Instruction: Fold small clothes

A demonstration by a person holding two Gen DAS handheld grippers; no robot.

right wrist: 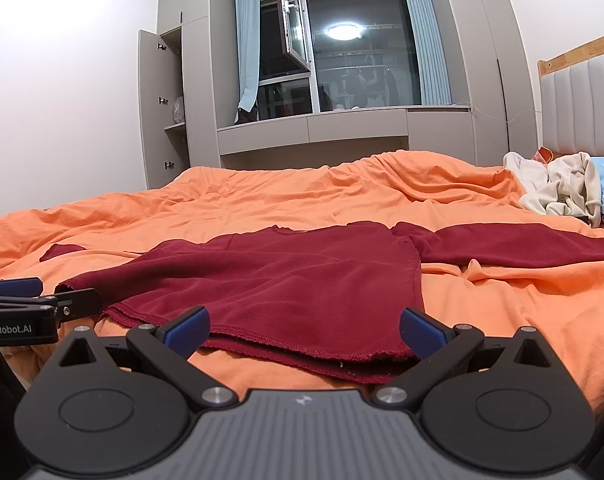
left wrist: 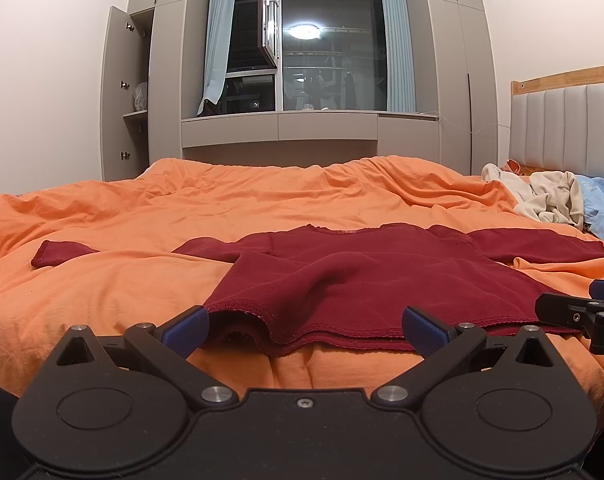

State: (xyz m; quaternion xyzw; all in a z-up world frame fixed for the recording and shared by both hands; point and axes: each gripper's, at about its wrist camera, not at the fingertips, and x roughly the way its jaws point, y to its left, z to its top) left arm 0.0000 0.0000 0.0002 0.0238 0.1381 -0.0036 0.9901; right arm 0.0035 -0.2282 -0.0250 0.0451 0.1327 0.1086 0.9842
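Note:
A dark red long-sleeved top (left wrist: 362,280) lies spread flat on the orange bed cover (left wrist: 141,216), hem toward me, sleeves stretched out left and right. My left gripper (left wrist: 305,330) is open and empty, its blue-padded fingers (left wrist: 189,328) straddling the left part of the hem. My right gripper (right wrist: 304,330) is open and empty at the right part of the hem of the top (right wrist: 293,280). The right gripper also shows at the right edge of the left wrist view (left wrist: 582,310), and the left gripper shows at the left edge of the right wrist view (right wrist: 33,300).
A heap of cream and light blue clothes (left wrist: 562,200) lies at the far right by the padded headboard (left wrist: 570,128). Grey wardrobes, one with an open door (left wrist: 117,96), and a window bench (left wrist: 310,128) stand beyond the bed.

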